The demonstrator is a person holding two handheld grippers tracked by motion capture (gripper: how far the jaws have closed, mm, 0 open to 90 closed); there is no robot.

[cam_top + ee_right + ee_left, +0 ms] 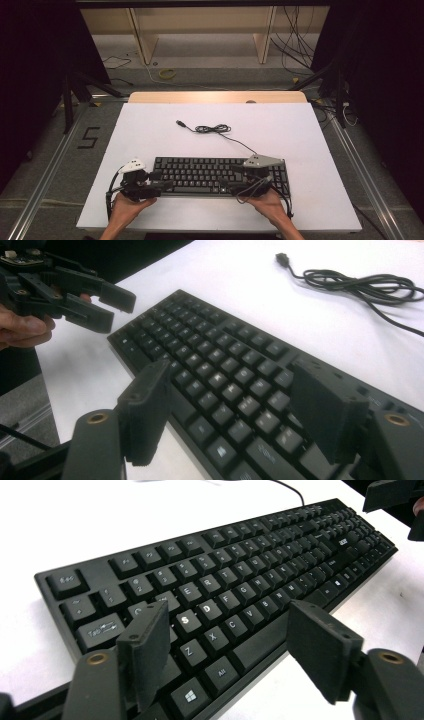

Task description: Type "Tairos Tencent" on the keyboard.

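The white surface (pixel 150 125) carries a black keyboard (pixel 200 172) that lies flat near the person's edge, its long side running left to right. No box, tray or other container stands anywhere on the surface, so nothing is held inside anything.

The left gripper (pixel 161 187) sits at the keyboard's left end, its fingers (pixel 145 650) apart over the lower-left keys and front edge, closed on nothing. The right gripper (pixel 231 188) sits toward the right part of the front edge, fingers (pixel 327 410) likewise spread, with keys between them.

The main risk, as I judge it, is uneven lifting: if one end is gripped before the other, the keyboard may pivot or slide on the smooth surface. Fingers that close on keycaps rather than the frame could press keys or slip off.

The cable (pixel 212 129) trails from the keyboard's back to a loose coil, its plug (pixel 179 122) lying free; pulling the keyboard could drag or snag it.
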